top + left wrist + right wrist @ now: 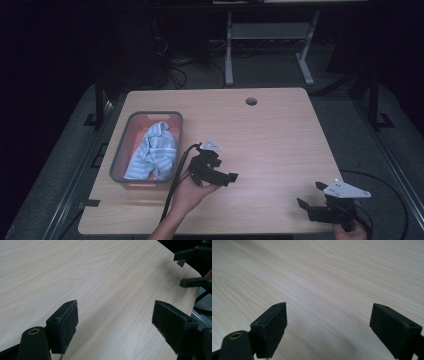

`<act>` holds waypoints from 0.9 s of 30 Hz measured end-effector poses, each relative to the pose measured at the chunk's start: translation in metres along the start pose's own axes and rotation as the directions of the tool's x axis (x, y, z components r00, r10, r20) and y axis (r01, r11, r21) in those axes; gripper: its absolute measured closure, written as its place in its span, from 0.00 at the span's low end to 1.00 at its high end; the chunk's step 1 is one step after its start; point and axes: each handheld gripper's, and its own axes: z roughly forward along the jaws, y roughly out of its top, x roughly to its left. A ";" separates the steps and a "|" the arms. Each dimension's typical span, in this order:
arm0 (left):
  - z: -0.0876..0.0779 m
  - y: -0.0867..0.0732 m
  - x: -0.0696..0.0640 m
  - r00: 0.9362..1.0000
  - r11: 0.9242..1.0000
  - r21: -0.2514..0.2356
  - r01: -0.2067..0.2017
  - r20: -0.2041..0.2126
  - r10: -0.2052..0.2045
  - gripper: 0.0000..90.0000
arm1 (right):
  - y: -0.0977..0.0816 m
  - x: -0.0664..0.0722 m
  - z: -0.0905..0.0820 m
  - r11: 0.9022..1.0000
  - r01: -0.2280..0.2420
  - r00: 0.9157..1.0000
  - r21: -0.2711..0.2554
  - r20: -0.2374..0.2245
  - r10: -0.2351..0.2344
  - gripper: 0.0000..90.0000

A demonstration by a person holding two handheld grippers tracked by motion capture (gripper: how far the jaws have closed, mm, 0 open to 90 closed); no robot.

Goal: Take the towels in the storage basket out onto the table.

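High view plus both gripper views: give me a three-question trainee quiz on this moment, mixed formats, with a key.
1. True or false: the striped light-blue cloth lies inside the grey bin.
2. Multiple choice: where is the bin on the table? A) its left side B) its middle C) its right side, by the round hole.
3. Fill in: the left tool and the right tool both have their jaws ____, with nothing but bare wood between them.

Key: 1 true; 2 A; 3 open.
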 end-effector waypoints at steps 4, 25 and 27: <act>-0.008 0.004 0.005 1.000 1.000 0.005 0.010 -0.014 -0.010 0.23 | -0.001 0.001 0.001 1.000 0.002 1.000 0.002 -0.007 -0.002 0.15; -0.050 0.024 0.032 0.995 0.999 -0.014 0.050 -0.085 -0.051 0.21 | 0.000 0.000 0.002 1.000 -0.003 1.000 0.007 0.009 0.003 0.15; -0.053 0.025 0.035 0.995 0.999 -0.005 0.051 -0.091 -0.051 0.21 | 0.000 0.000 0.002 1.000 -0.006 1.000 0.004 0.006 0.006 0.15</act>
